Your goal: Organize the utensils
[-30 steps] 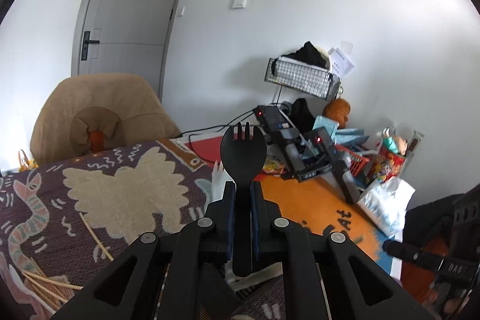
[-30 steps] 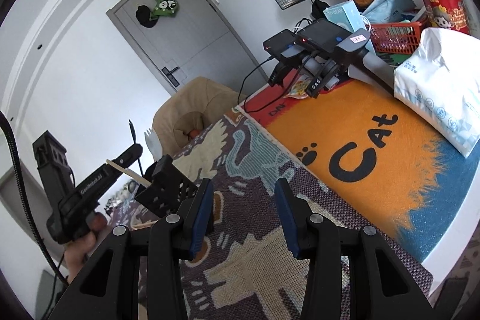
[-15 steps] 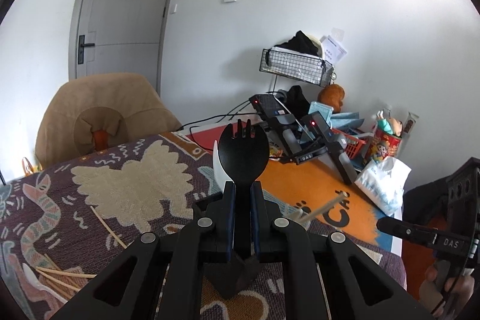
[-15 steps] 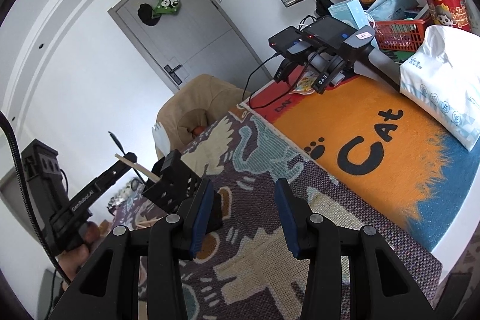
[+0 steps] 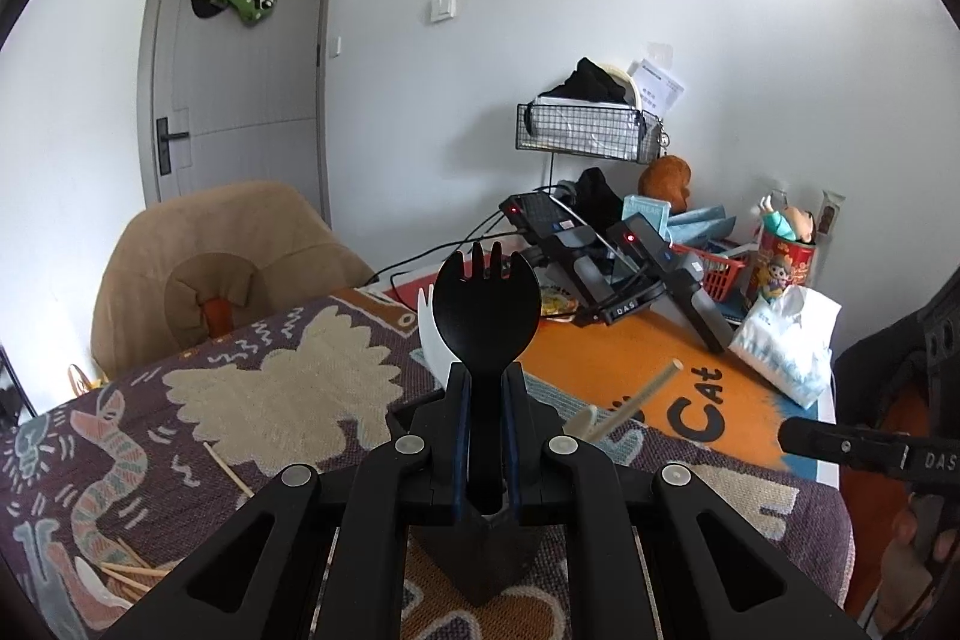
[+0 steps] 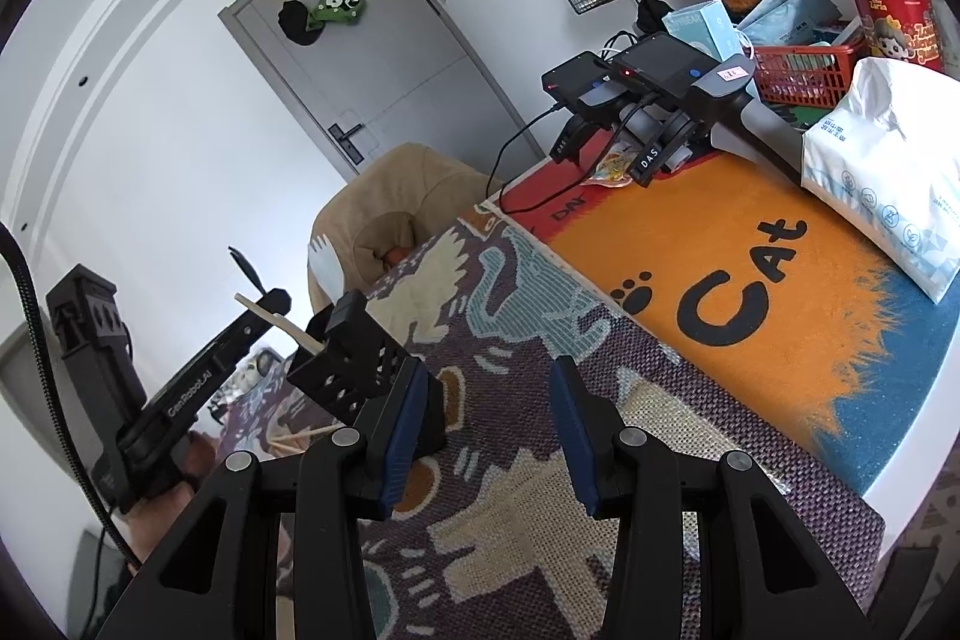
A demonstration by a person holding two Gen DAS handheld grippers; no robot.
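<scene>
Black spork [image 5: 485, 316] pinched upright in L claw [image 5: 485, 436], over holder [image 6: 360, 358]; R claw [image 6: 485, 430] spread, empty.

The left gripper [image 5: 485, 418] is squeezed tight at the bottom middle. The right gripper [image 6: 489, 421], bottom middle, has its fingers spread wide.

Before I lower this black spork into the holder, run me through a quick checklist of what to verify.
1. Left gripper shut firmly on the black spork: ok.
2. Spork upright, tines up: ok.
3. Spork handle lined up over a slot of the black holder: cannot tell.
4. Room beside the white spork and wooden chopstick already in the holder: cannot tell.
5. Right gripper open, holding nothing, clear of the left: ok.
</scene>
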